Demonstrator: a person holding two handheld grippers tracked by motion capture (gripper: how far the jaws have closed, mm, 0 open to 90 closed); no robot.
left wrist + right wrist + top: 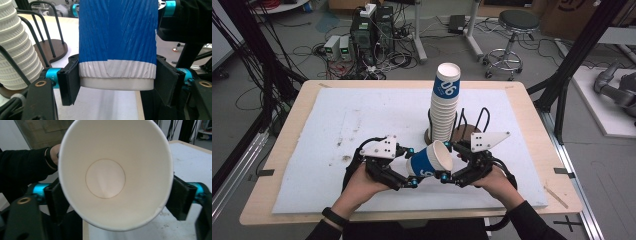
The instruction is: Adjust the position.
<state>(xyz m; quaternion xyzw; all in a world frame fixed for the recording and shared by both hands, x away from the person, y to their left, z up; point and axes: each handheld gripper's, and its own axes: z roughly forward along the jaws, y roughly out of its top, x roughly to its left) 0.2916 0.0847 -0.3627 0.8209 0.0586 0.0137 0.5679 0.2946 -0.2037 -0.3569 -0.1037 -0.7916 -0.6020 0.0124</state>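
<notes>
Two tools meet on one paper cup (pixel 430 161) above the worktop (pixel 362 120): the left tool (pixel 412 167) clamps its base end, the right tool (pixel 448 161) brackets its rim (whether its pads press, I cannot tell).

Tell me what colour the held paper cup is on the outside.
The paper cup is blue with a white band at its base, clearest in the left gripper view.

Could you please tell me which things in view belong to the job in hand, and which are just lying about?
In the job:
- paper cup, lying sideways between both tongs
- left tongs, shut on its base
- right tongs, at its rim
- cup stack in the wire holder

Lying about:
- stool
- floor electronics and cables
</notes>
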